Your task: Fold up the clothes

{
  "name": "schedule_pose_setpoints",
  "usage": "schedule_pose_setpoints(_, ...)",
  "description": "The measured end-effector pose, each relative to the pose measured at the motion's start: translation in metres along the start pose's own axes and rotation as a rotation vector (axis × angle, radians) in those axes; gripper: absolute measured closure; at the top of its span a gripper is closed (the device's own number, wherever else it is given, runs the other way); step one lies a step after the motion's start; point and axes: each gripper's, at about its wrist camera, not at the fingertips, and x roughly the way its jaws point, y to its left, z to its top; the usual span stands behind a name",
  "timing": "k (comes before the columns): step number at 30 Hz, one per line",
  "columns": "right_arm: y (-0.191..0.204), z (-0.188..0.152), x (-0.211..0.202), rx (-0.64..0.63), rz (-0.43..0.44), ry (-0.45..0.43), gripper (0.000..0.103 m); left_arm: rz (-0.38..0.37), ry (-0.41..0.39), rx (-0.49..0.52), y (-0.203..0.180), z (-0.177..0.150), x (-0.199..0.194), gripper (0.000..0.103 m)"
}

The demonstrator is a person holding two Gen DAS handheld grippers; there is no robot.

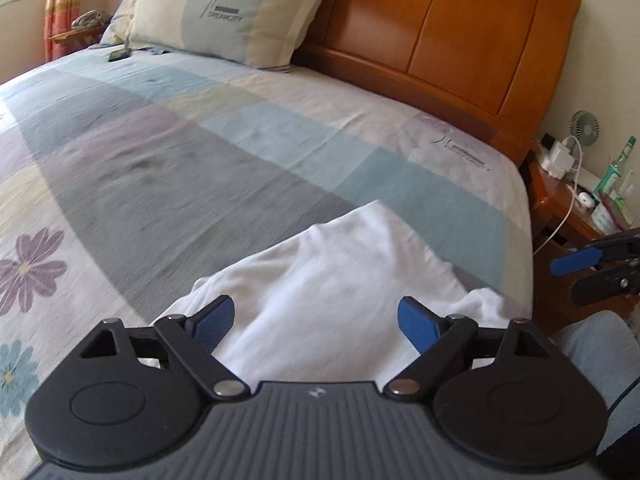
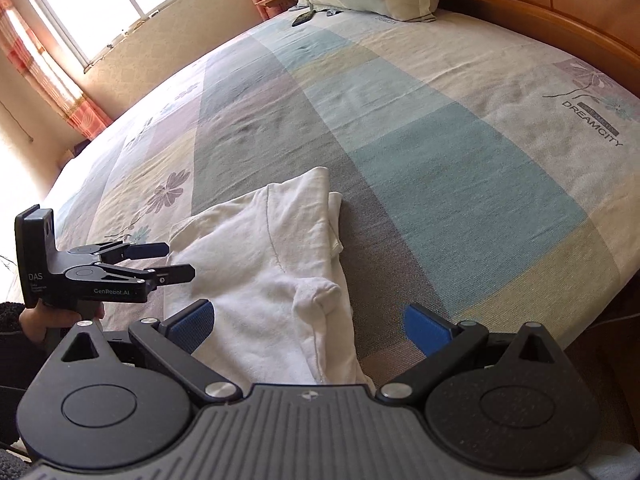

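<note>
A white garment [image 1: 340, 276] lies folded into a crumpled stack near the bed's front edge, also seen in the right wrist view [image 2: 272, 256]. My left gripper [image 1: 316, 322] hovers open just above its near end, and nothing sits between the blue pads [image 1: 214, 322]. In the right wrist view the left gripper [image 2: 172, 260] stands at the garment's left edge, held by a hand [image 2: 44, 320]. My right gripper [image 2: 310, 326] is open over the garment's near right corner, gripping nothing. It shows at the right edge of the left wrist view [image 1: 564, 280].
The patchwork bedsheet [image 2: 440, 152] covers the bed. A pillow [image 1: 232, 8] and a small dark device [image 1: 119, 55] lie by the wooden headboard [image 1: 460, 32]. A nightstand [image 1: 568, 208] at the right holds a fan, a charger and a bottle. A window [image 2: 112, 0] is at the far left.
</note>
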Motion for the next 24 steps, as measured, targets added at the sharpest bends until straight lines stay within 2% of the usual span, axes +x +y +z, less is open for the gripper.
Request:
schedule_pose_setpoints(2,-0.003,0.000,0.001,0.010,0.005,-0.006,0.000,-0.116,-0.001,0.043,-0.020,0.016,0.019,0.014)
schedule_pose_setpoints(5,-0.008,0.000,0.001,0.013,0.003,-0.013,0.000,-0.219,0.014,0.091,-0.042,0.027,0.054,0.014)
schedule_pose_setpoints(6,-0.010,-0.001,0.001,0.015,0.000,-0.015,0.000,-0.214,0.035,0.082,-0.044,0.028,0.071,0.014)
schedule_pose_setpoints(8,-0.017,-0.002,0.000,0.024,-0.009,-0.019,0.000,-0.126,0.088,0.050,-0.040,0.024,0.096,0.017)
schedule_pose_setpoints(11,-0.030,-0.007,-0.002,0.052,-0.009,-0.024,0.000,-0.029,0.076,0.048,-0.031,0.022,0.103,0.015)
schedule_pose_setpoints(15,-0.051,-0.014,-0.004,0.102,0.000,-0.027,0.000,-0.035,0.084,-0.027,-0.026,0.035,0.094,0.017)
schedule_pose_setpoints(18,-0.065,-0.014,-0.006,0.139,0.000,-0.039,0.000,-0.117,0.027,-0.025,-0.038,0.043,0.076,0.015)
schedule_pose_setpoints(20,-0.067,-0.012,-0.009,0.144,0.005,-0.051,0.000,-0.143,0.019,-0.028,-0.043,0.045,0.069,0.015)
schedule_pose_setpoints(22,-0.067,-0.009,-0.011,0.137,0.009,-0.064,0.000,-0.123,0.009,-0.008,-0.045,0.044,0.062,0.015)
schedule_pose_setpoints(24,-0.061,-0.007,-0.011,0.107,0.016,-0.081,0.000,-0.031,-0.004,0.027,-0.041,0.038,0.054,0.015)
